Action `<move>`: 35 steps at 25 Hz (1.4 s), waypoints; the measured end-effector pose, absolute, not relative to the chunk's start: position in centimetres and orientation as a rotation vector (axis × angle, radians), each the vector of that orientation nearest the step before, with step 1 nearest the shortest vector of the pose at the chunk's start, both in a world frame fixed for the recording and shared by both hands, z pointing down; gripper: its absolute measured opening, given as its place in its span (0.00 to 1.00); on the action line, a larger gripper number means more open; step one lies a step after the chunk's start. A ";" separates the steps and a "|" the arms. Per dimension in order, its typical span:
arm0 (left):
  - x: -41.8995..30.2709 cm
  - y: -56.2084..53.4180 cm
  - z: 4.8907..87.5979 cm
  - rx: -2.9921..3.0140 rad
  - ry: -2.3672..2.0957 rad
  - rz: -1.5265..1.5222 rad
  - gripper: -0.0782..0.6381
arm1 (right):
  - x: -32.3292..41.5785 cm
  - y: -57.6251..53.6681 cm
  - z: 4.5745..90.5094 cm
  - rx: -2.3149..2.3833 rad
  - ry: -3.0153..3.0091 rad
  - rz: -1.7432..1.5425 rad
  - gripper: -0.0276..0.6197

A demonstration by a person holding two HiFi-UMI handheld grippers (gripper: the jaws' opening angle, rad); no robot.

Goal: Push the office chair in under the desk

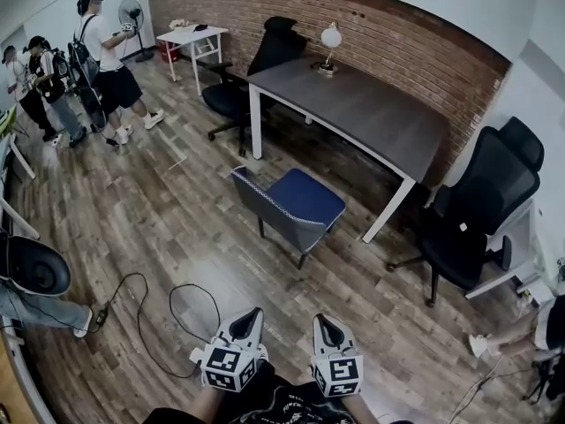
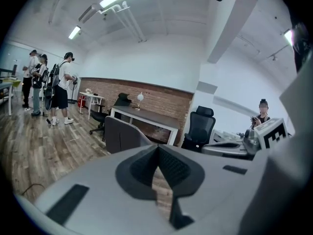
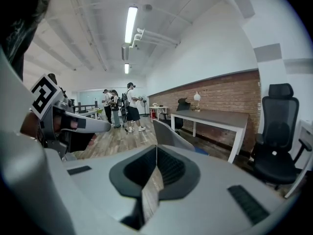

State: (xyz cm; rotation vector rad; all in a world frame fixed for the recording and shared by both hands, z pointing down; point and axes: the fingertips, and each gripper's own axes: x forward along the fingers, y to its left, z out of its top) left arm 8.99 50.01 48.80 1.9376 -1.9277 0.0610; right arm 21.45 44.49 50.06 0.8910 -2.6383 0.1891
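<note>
Grippers come nearest: the left gripper (image 1: 252, 316) and right gripper (image 1: 324, 323) are held side by side over the near floor (image 1: 159, 228), each with jaws pressed together on nothing. Beyond them a grey chair with a blue seat (image 1: 296, 203) stands on open floor, near the desk's (image 1: 371, 109) front edge but not under it. A black office chair (image 1: 477, 210) stands by the desk's right end.

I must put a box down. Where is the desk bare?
The desk top is bare except the far corner by the brick wall, where the lamp stands. Around it is crowded: one black chair at its left end, another at its right, a blue chair in front.
</note>
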 end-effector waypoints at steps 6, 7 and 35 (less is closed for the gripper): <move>5.8 47.6 49.3 1.982 -1.883 0.098 0.12 | 17.8 42.8 50.8 0.906 -2.622 0.209 0.05; 5.5 47.4 49.4 1.992 -1.876 0.109 0.12 | 17.5 42.6 51.0 0.914 -2.616 0.217 0.05; -2.4 35.6 50.6 1.905 -1.925 0.142 0.12 | 10.1 28.5 51.6 0.872 -2.641 0.251 0.05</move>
